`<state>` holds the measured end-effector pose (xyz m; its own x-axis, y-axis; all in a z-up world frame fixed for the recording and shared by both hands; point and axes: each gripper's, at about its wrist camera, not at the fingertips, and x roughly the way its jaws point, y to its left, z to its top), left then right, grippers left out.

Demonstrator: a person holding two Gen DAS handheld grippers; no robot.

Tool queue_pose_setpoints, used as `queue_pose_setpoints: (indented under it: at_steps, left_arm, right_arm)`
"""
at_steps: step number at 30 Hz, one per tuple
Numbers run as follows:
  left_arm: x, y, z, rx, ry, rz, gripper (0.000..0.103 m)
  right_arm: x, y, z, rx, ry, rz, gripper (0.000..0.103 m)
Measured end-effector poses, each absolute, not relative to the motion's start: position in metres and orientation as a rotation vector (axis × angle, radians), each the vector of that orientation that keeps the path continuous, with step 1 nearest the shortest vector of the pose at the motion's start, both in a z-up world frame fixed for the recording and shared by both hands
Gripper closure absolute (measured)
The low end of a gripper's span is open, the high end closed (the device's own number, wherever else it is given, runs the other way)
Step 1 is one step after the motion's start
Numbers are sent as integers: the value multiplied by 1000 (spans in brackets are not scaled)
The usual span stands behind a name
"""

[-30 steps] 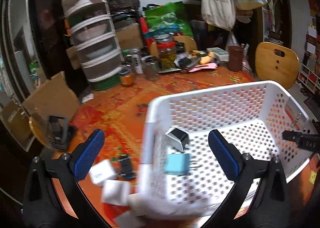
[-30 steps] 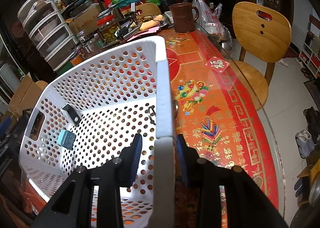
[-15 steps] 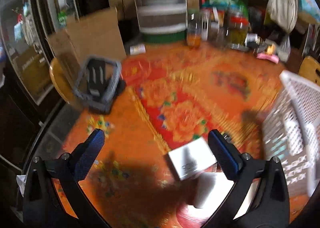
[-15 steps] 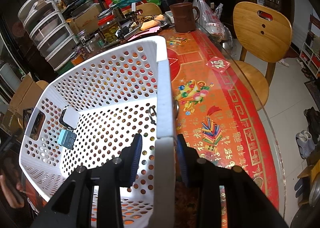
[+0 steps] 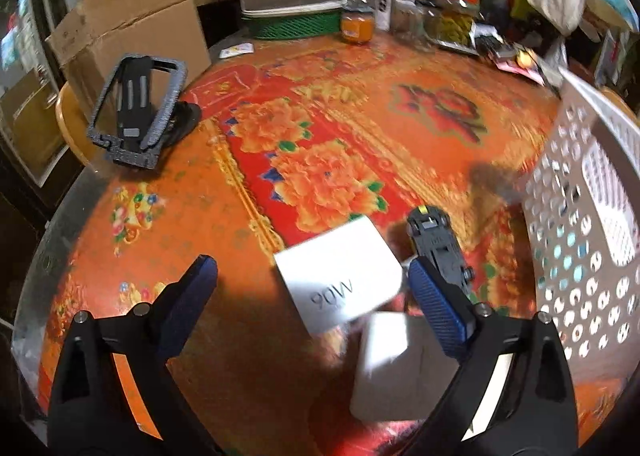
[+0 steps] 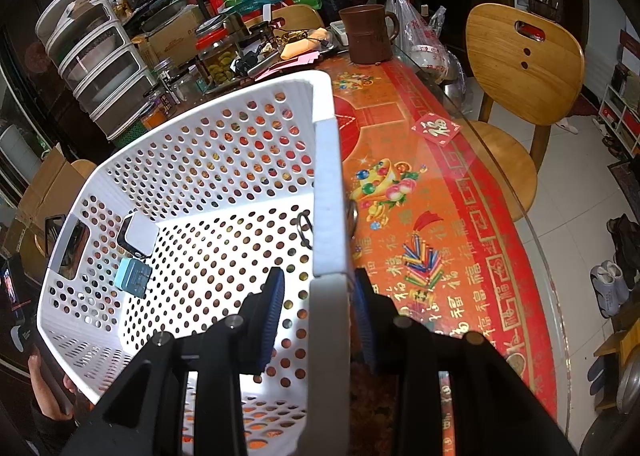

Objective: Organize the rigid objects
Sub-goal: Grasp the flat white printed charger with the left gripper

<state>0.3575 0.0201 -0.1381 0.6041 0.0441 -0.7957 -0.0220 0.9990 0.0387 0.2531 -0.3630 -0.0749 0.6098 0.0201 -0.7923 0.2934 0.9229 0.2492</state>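
Left gripper is hovering spread wide over a white rectangular charger block marked 90W, lying on the orange floral surface beside a small black toy car. Right gripper is pinching the rim of the white perforated plastic basket, which is holding a pale blue plug adapter.

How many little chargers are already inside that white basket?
2: a white-faced charger by the far handle wall and a blue charger just below it. The basket wall may hide more.
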Motion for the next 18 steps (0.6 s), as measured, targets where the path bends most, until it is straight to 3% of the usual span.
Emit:
queue_pose_setpoints:
  at_steps: [5, 7, 9, 18]
  left_arm:
    - [367, 17, -143, 23, 966, 18, 9]
    - [373, 22, -148, -17, 994, -2, 14]
    - [377, 25, -152, -49, 1015, -29, 30]
    - [373, 23, -137, 11, 931, 47, 31]
  right_arm:
    - [253, -363, -75, 376, 906, -162, 70]
    - [252, -363, -76, 377, 907, -160, 70]
    - [252, -363, -76, 376, 907, -160, 70]
    - [252, -363, -76, 375, 908, -159, 70]
